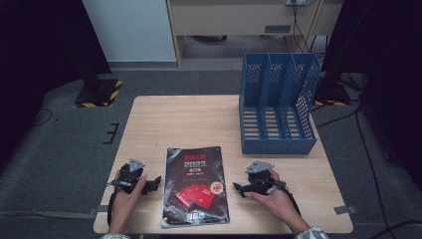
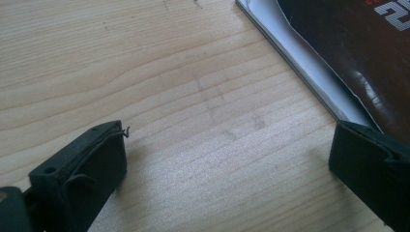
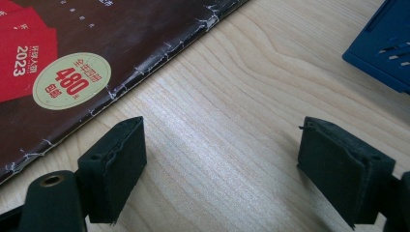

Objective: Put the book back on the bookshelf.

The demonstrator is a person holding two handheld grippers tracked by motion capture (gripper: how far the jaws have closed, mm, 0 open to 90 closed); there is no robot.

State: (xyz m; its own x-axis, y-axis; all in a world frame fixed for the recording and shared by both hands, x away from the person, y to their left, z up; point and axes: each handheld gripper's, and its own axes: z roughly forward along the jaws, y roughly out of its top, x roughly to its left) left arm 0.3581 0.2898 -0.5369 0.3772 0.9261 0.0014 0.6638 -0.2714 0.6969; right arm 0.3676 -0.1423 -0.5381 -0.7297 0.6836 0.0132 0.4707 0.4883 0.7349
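A dark book (image 1: 195, 185) with red cards and "2023" on its cover lies flat near the table's front edge, between my two hands. My left gripper (image 1: 155, 183) rests on the wood just left of it, open, its jaws pointing at the book's page edge (image 2: 309, 77); bare wood lies between the jaws (image 2: 227, 159). To the right of the book my right gripper (image 1: 239, 189) also rests on the table, open, with bare wood in its gap (image 3: 220, 164). The book's worn spine (image 3: 145, 63) runs beside its left jaw.
A blue perforated file holder (image 1: 278, 104) with three slots stands at the table's back right; its corner (image 3: 387, 53) shows in the right gripper view. The wooden table (image 1: 189, 119) is bare behind the book. Dark floor and cables surround the table.
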